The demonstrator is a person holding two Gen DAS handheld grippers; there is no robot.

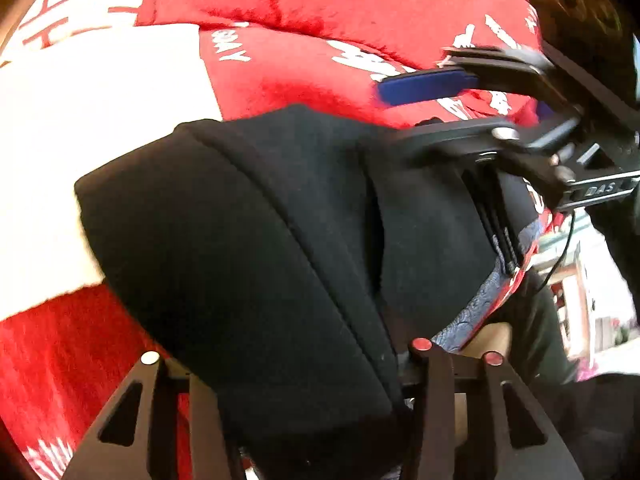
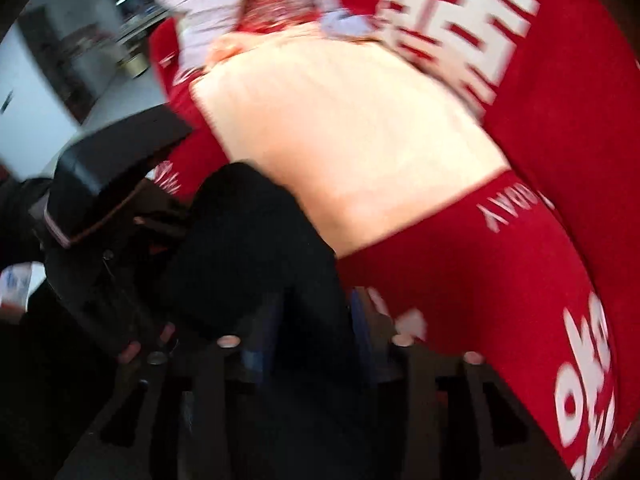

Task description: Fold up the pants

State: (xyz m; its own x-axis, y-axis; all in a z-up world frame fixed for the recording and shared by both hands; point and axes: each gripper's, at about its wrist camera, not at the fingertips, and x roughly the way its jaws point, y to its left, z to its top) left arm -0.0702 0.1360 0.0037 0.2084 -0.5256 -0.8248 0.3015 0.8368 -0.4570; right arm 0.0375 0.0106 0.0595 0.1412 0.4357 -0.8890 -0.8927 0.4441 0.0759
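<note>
The black pants [image 1: 248, 240] hang bunched and folded above a red and white blanket [image 1: 280, 72]. In the left wrist view my left gripper [image 1: 304, 412] is shut on the black fabric, which fills the gap between its fingers. The other gripper [image 1: 460, 88], with a blue pad, reaches in from the right at the pants' far end. In the blurred right wrist view the pants [image 2: 248, 248] run down into my right gripper [image 2: 316, 344], which is shut on them. The left tool [image 2: 104, 208] is at the left.
The blanket [image 2: 520, 260] carries large white lettering and a white band [image 2: 340, 152]. A pale lilac garment [image 2: 216, 4] lies at its far end. A room and floor show at the far left of the right wrist view [image 2: 60, 64].
</note>
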